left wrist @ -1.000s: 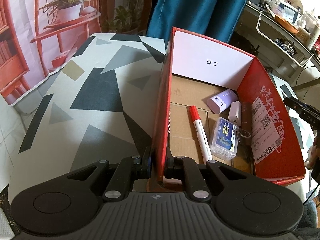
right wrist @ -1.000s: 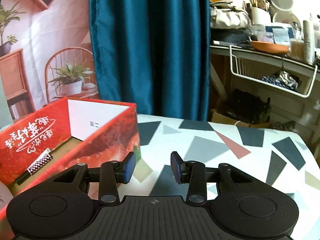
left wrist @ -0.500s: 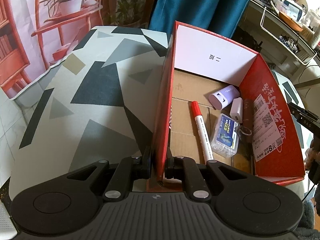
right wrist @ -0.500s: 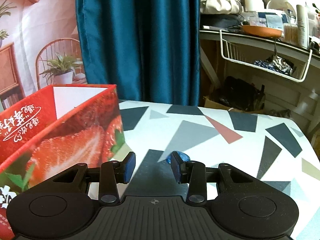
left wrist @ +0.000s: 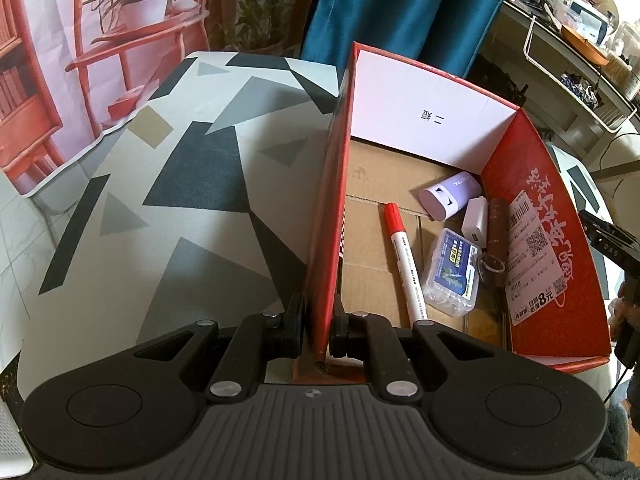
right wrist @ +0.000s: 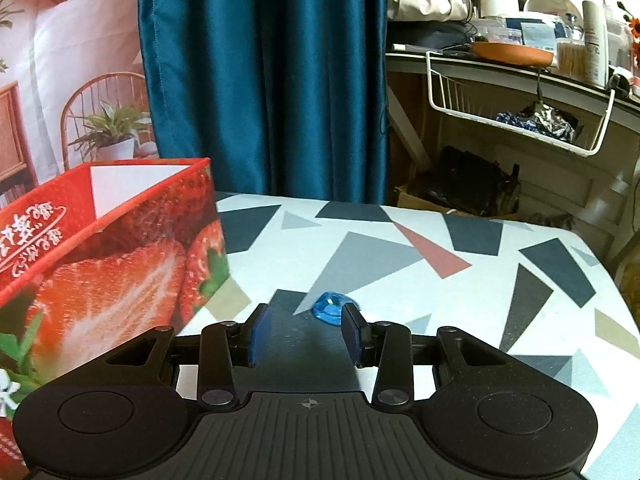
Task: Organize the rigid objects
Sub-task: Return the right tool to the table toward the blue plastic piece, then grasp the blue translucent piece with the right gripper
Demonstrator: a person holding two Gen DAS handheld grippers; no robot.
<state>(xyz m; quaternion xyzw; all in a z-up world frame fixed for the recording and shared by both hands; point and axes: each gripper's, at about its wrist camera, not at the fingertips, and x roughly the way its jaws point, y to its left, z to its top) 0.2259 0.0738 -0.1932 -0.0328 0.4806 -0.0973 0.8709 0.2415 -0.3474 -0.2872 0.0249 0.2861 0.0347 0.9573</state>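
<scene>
My left gripper (left wrist: 317, 330) is shut on the near left wall of the red strawberry box (left wrist: 326, 240). Inside the box lie a red-capped marker (left wrist: 404, 256), a clear case with a blue label (left wrist: 454, 272), a white charger (left wrist: 475, 222), a lilac cylinder (left wrist: 450, 196) and a brown stick (left wrist: 497, 232). In the right wrist view the box (right wrist: 120, 264) stands at the left. My right gripper (right wrist: 306, 334) is open with nothing between its blue pads. A small clear blue object (right wrist: 330, 309) lies on the tablecloth just beyond its right finger.
The table wears a white cloth with grey, black and red triangles (right wrist: 400, 256). A teal curtain (right wrist: 260, 80) hangs behind the table. A cluttered shelf with a white wire basket (right wrist: 516, 120) stands at the right. The other gripper's black tip (left wrist: 608, 236) shows beyond the box's right wall.
The right gripper has dropped and shifted right away from the box; the box interior left its view and the blue object came into view ahead. The left gripper keeps its hold on the box wall.
</scene>
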